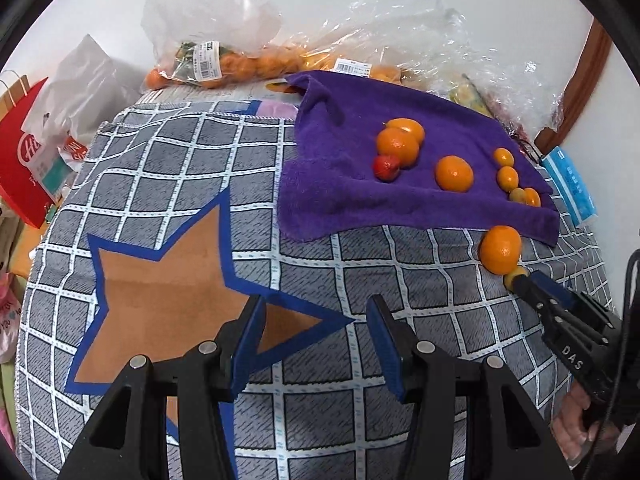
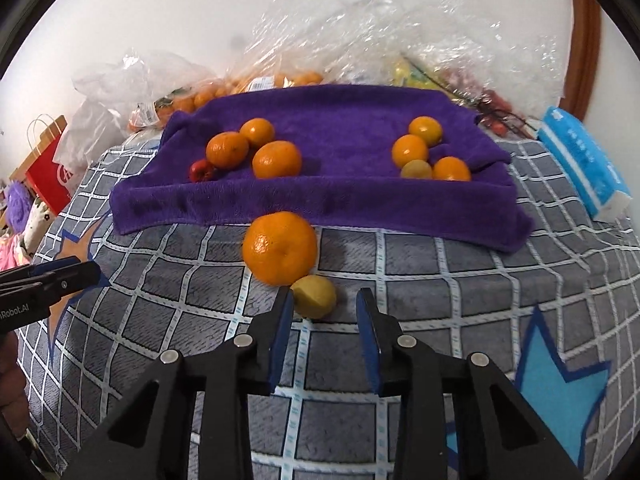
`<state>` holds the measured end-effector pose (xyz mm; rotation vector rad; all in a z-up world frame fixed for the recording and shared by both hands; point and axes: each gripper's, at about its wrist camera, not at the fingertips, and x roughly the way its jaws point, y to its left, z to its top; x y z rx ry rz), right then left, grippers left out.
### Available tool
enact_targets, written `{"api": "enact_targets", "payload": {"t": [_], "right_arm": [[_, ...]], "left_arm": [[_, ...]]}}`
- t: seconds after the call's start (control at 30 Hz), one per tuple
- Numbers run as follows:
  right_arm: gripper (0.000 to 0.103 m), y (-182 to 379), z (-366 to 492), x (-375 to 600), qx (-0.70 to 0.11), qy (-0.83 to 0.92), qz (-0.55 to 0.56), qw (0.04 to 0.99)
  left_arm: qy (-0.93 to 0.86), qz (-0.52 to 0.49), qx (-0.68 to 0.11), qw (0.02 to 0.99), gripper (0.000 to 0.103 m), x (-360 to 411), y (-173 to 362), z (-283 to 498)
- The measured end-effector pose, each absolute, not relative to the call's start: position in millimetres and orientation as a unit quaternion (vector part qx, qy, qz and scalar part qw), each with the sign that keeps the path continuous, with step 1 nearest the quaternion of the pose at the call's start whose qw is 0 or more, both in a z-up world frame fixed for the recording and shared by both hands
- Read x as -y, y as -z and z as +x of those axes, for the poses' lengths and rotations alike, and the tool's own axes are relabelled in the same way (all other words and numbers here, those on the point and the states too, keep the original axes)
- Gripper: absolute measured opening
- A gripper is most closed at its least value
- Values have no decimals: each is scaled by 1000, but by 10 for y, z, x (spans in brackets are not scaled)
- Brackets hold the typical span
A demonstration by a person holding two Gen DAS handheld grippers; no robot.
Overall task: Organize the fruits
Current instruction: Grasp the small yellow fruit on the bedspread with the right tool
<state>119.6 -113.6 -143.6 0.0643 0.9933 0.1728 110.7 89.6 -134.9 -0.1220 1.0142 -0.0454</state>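
Observation:
A purple towel [image 2: 340,120] lies on the checked cloth and also shows in the left wrist view [image 1: 340,168]. On its left are three oranges [image 2: 276,164] and a small red fruit [image 2: 202,171]; on its right are several small kumquats [image 2: 416,170]. A big orange [image 2: 280,248] and a small yellow fruit [image 2: 314,296] lie on the cloth just before the towel. My right gripper [image 2: 326,302] is open, its fingertips around the yellow fruit's near side. My left gripper [image 1: 316,312] is open and empty over the star pattern. The right gripper shows in the left wrist view [image 1: 528,284].
Plastic bags of oranges [image 1: 208,60] and crumpled wrap [image 2: 360,40] lie behind the towel by the wall. A blue tissue pack [image 2: 580,160] sits at the right edge. A red paper bag [image 1: 24,160] stands at the left.

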Motion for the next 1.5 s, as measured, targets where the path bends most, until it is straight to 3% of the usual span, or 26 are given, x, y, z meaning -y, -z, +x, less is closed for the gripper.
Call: {"api": "enact_targets", "payload": {"t": [0.2, 0.27, 0.6, 0.9, 1.5], "right_arm": [[32, 1515, 1291, 1102, -482, -95, 30, 871], [26, 1504, 1287, 1116, -477, -98, 31, 873], [26, 1312, 1075, 1623, -456, -70, 56, 886], [26, 1534, 985, 1821, -478, -79, 72, 872], [26, 1459, 818, 2330, -474, -54, 61, 877]], "left_arm": [[28, -51, -486, 872, 50, -847, 1335, 1149], [26, -49, -485, 873, 50, -830, 1328, 1148], [40, -55, -487, 871, 50, -622, 1332, 1154], [76, -32, -489, 868, 50, -153, 1317, 1139], [118, -27, -497, 859, 50, 501, 1396, 1483]]}}
